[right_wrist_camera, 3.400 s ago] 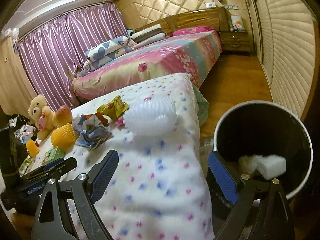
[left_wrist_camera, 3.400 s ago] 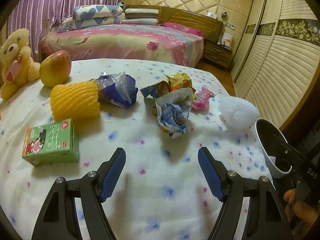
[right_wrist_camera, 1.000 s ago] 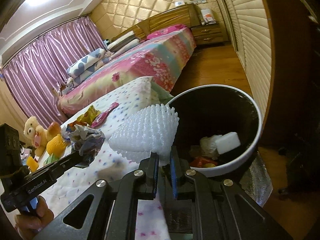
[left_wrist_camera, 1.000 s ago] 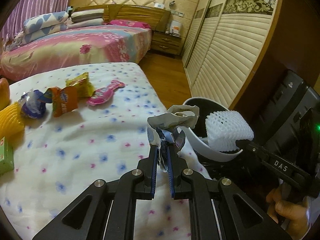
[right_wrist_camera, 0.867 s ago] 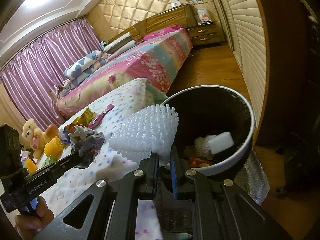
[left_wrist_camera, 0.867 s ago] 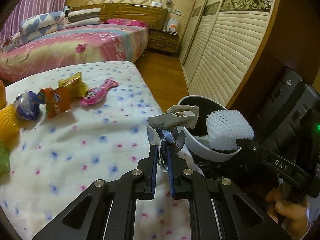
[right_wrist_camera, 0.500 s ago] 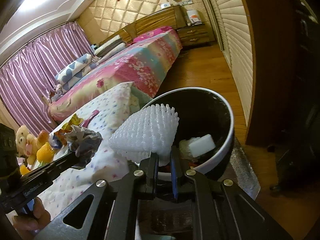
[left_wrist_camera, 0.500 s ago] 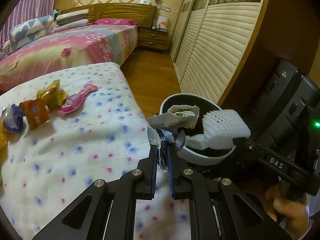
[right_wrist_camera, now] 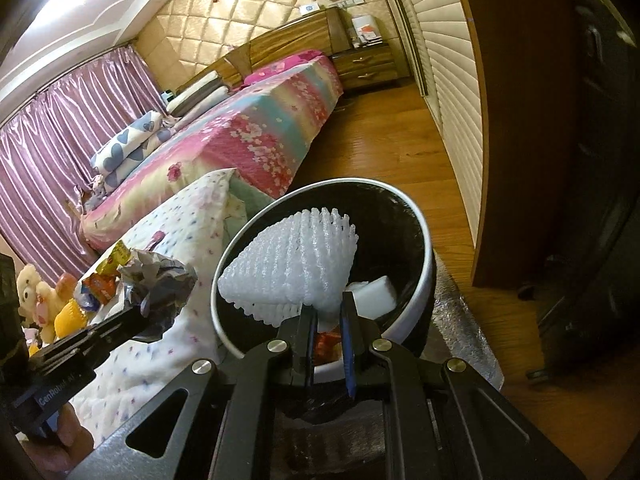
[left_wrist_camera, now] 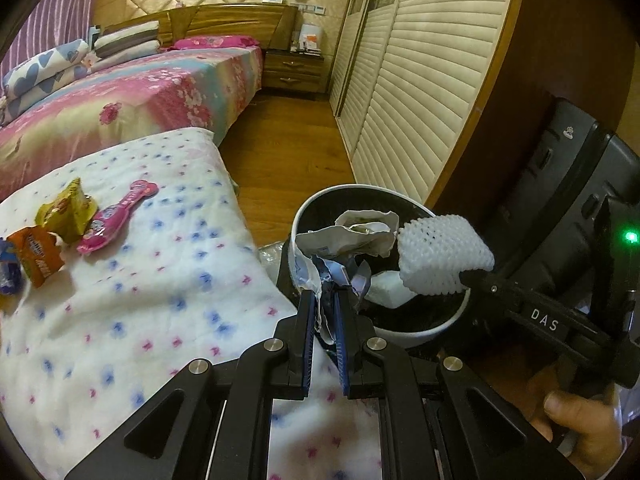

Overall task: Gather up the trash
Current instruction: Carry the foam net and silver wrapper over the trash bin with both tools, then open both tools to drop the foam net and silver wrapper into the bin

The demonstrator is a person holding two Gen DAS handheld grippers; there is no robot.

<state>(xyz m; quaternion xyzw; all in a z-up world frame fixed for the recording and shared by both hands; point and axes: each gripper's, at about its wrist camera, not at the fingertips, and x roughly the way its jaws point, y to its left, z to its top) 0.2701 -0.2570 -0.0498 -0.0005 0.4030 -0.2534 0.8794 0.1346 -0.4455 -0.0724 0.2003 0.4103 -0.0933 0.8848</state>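
My left gripper (left_wrist_camera: pixel 327 304) is shut on a crumpled snack wrapper (left_wrist_camera: pixel 348 236), held at the near rim of the white-rimmed black trash bin (left_wrist_camera: pixel 424 330). My right gripper (right_wrist_camera: pixel 327 314) is shut on a white foam fruit net (right_wrist_camera: pixel 292 272), which hangs over the bin (right_wrist_camera: pixel 427 264). In the left wrist view the foam net (left_wrist_camera: pixel 442 256) sits over the bin's right side. In the right wrist view the wrapper (right_wrist_camera: pixel 158 280) is left of the bin, over the bed edge. White scraps (right_wrist_camera: pixel 374 296) lie inside the bin.
On the flowered bedspread (left_wrist_camera: pixel 132 300) lie a pink wrapper (left_wrist_camera: pixel 116 218), a yellow-green packet (left_wrist_camera: pixel 66 210) and an orange packet (left_wrist_camera: pixel 36 256). A teddy bear (right_wrist_camera: pixel 32 292) and yellow foam net (right_wrist_camera: pixel 70 316) sit far left. Wooden floor (left_wrist_camera: pixel 280 148) and a louvred wardrobe (left_wrist_camera: pixel 420 92) lie beyond.
Both grippers have carried their loads toward the bin; it now looms larger and sits directly under the foam net, with the wrapper at its rim. Both grips are unchanged.
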